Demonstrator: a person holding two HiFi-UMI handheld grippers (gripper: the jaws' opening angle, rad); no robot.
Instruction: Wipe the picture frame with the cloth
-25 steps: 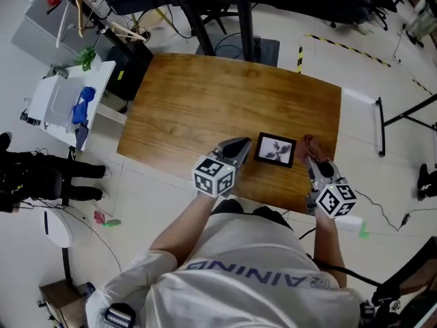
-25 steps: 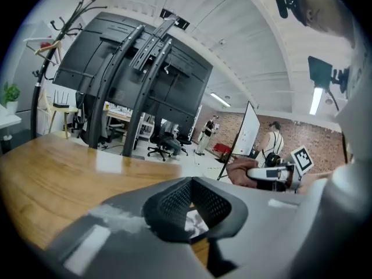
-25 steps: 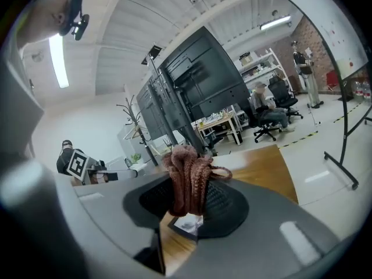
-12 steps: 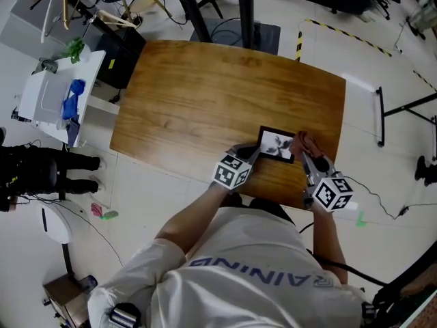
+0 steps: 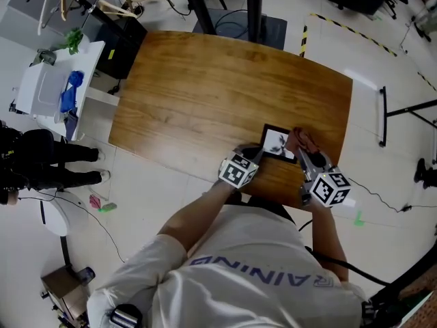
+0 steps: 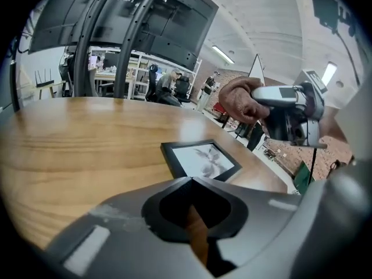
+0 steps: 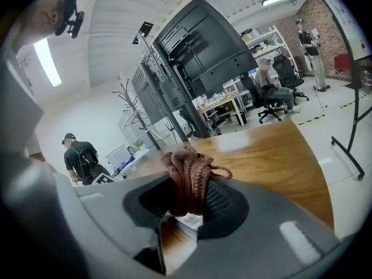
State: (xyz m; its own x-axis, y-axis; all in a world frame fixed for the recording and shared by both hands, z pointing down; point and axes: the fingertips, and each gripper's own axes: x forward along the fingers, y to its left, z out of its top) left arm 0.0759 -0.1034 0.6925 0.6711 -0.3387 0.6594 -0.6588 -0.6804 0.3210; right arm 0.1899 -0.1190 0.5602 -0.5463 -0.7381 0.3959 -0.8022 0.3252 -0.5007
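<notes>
"Where was the picture frame (image 5: 278,143), and what were you holding?"

"The frame lay flat on the table (image 5: 205,87). My right gripper (image 5: 305,154) was clamped on the cloth (image 5: 300,141), a bunched reddish-brown wad poking up out of the jaws and hanging over the frame's right edge. I couldn't tell whether it touched the glass. My left gripper (image 5: 254,154) sat just beside the frame's left corner with its jaws closed together and nothing in them."

"How did you expect the frame to handle?"

"Light and stiff, I judged, with a slick front, so it would likely skid across the wood under a wipe. The glazing looked like the fragile part. I'd have pinned it by its dark rim at that left corner, not on the picture. The cloth was soft and thick and would squash flat under pressure."

"Any writing?"

"None on the frame, only a grey plant-like print. My shirt showed the letters AINING, cut off. The cubes carried square markers, no words."
</notes>
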